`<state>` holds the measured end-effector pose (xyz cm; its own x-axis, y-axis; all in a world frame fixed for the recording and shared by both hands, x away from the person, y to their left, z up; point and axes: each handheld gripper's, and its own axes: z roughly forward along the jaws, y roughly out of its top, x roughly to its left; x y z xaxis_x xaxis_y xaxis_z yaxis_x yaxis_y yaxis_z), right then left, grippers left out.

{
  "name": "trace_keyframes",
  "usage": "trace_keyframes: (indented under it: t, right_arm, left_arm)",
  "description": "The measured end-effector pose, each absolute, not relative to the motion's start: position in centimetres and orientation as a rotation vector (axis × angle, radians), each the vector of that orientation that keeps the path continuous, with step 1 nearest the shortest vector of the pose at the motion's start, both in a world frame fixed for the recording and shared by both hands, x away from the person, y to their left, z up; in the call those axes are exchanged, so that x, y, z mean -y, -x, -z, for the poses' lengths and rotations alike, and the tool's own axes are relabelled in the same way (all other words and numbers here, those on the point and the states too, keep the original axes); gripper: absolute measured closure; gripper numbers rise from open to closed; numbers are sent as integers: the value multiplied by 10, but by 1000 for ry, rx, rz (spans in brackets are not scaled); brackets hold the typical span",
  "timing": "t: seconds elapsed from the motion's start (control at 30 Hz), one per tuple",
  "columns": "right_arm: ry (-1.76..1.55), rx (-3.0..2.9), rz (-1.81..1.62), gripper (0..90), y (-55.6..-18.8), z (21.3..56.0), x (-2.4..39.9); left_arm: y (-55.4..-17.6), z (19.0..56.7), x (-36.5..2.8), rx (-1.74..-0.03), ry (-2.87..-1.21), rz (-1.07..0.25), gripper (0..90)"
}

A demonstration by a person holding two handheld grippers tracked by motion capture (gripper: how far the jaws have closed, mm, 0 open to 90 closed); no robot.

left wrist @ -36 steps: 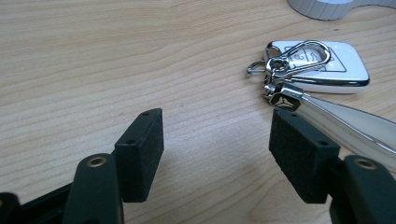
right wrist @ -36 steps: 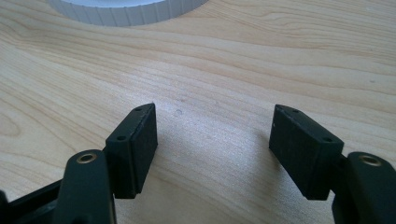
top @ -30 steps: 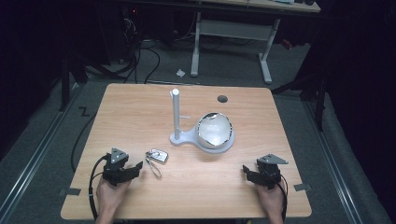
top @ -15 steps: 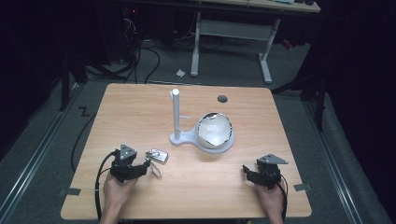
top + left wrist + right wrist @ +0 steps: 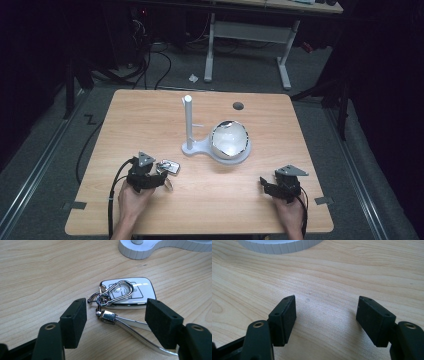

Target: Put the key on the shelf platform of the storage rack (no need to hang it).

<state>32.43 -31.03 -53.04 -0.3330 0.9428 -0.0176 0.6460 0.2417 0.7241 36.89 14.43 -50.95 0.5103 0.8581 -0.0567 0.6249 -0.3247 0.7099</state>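
Key fob lies between spread left tongs.

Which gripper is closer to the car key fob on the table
Left. The left gripper has its open jaws right at the key fob, straddling its strap. The right gripper sits far across the table.

The table bears a stand near its middle, its post at the left end and a bowl on the right end of its base; a round hole lies far right of the post; the key fob lies near and left of the stand, its carabiner on top of it and its strap trailing nearward; the left gripper sits just near-left of the fob, the strap between its spread jaws; the right gripper rests at the near right, well apart from the fob.
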Motion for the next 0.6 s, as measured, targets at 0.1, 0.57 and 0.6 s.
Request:
trace_keyframes:
  t: [0.1,0.57,0.6]
  right_arm:
    - [-1450,-2065,-870,326,-324,530,310]
    - [-1451,-2065,-870,326,-324,530,310]
    - [-1451,-2065,-870,326,-324,530,310]
  left_arm:
    - [-372,511,-141,-1220,-2066,-438,338]
    - [-379,520,-137,-1268,-2100,-440,415]
    - [-379,520,-137,-1268,-2100,-440,431]
